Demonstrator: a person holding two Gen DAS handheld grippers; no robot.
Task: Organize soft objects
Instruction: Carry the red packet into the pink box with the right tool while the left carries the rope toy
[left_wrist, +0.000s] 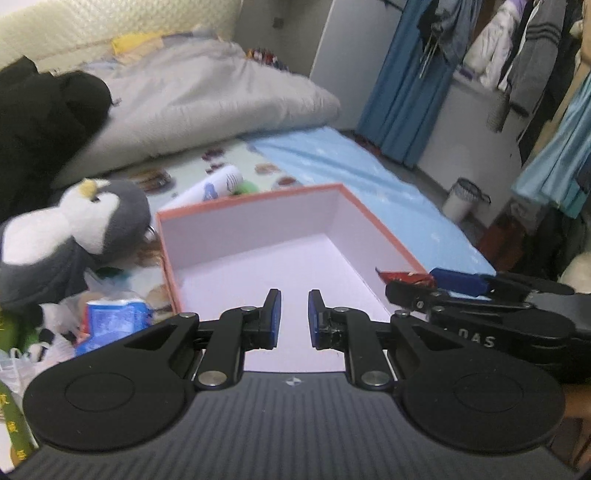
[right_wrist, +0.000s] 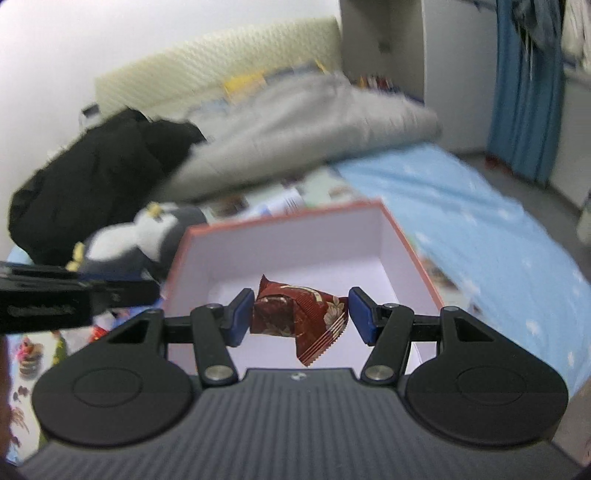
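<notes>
Snack packet: a dark red wrapper (right_wrist: 295, 317) with a flower pattern and crimped ends, hanging between the two blue pads of the right gripper (right_wrist: 301, 315), above the open box.
Right gripper: jaws about half open and closed on the snack packet; the left pad presses one end of it, and the other end reaches the right pad. In the left wrist view it comes in from the right side (left_wrist: 417, 282), with a bit of the red wrapper (left_wrist: 404, 277) at its tip over the box wall.
Left gripper: (left_wrist: 294, 319) jaws nearly closed, only a narrow gap between the blue pads, and nothing is between them. It points down toward the near part of the box.
Box: (left_wrist: 255, 218) orange outside, pale pink-white inside, no lid, standing on the bed. Its floor is bare where it shows.
Penguin plush: (left_wrist: 85, 221) grey and white with a yellow tuft, just beside the left wall of the box.
Blue-and-white packet: (left_wrist: 110, 317) crumpled, lying in front of the penguin, left of the box.
Grey duvet: (left_wrist: 207, 96) piled at the far side of the bed, with a black garment (left_wrist: 44, 118) to its left.
Blue sheet: (left_wrist: 369, 173) covers the bed on the right side of the box.
White bin: (left_wrist: 461, 199) on the floor beyond the bed, near hanging clothes (left_wrist: 517, 55).
</notes>
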